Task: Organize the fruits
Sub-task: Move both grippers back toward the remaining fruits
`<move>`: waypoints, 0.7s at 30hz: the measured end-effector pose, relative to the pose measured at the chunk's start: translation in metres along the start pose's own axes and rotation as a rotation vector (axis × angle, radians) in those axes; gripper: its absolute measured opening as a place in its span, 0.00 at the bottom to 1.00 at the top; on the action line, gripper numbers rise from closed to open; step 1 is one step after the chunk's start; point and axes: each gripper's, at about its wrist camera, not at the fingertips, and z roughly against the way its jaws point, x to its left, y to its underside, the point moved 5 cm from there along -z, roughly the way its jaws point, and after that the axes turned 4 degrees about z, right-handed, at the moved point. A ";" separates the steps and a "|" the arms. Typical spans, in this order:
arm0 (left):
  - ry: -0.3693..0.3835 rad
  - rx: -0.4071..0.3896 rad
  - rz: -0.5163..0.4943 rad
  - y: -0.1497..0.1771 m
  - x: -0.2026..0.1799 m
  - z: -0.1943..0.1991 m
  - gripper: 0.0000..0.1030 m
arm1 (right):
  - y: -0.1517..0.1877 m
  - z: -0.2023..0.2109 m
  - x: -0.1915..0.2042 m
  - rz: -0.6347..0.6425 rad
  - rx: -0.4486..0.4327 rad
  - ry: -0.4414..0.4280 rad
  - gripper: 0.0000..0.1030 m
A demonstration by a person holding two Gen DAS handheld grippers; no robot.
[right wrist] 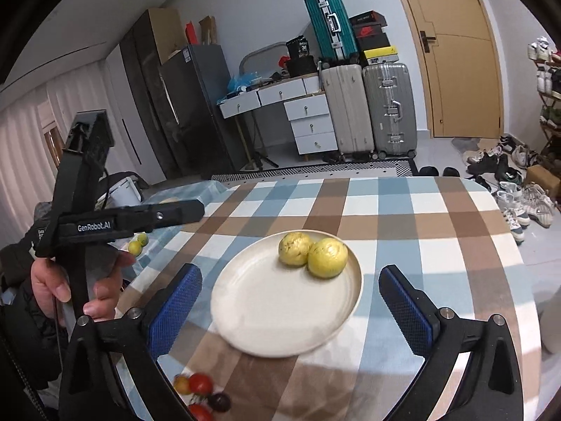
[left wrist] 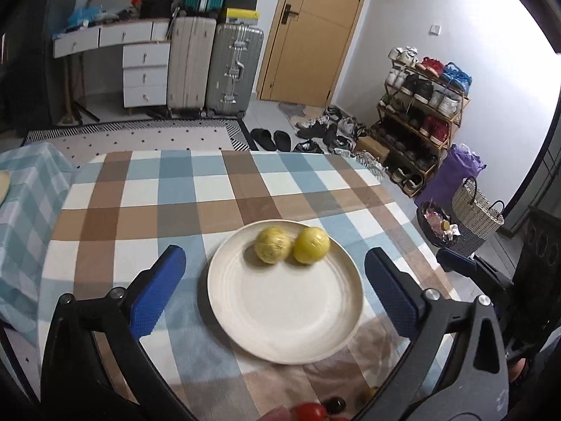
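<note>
At the near edge of my view, small tomatoes [right wrist: 200, 384] lie on the surface [right wrist: 403, 217], partly cut off by the frame and by my own frame arms; their count cannot be determined. My left jaws [left wrist: 275, 280] stand wide open and hold nothing. My right jaws [right wrist: 291, 293] likewise stand wide open and empty. The cream plate [left wrist: 280, 315] lies between and just beyond each pair of pads, untouched. Two yellow-green fruits [left wrist: 292, 245] rest side by side, touching, on the plate's far portion. At far left, two more small green fruits [right wrist: 137, 244] are partly hidden behind the left hand [right wrist: 75, 286].
</note>
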 end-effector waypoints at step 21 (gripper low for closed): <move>-0.093 -0.021 -0.050 0.112 -0.036 0.103 0.99 | 0.072 0.076 0.052 -0.042 -0.006 0.035 1.00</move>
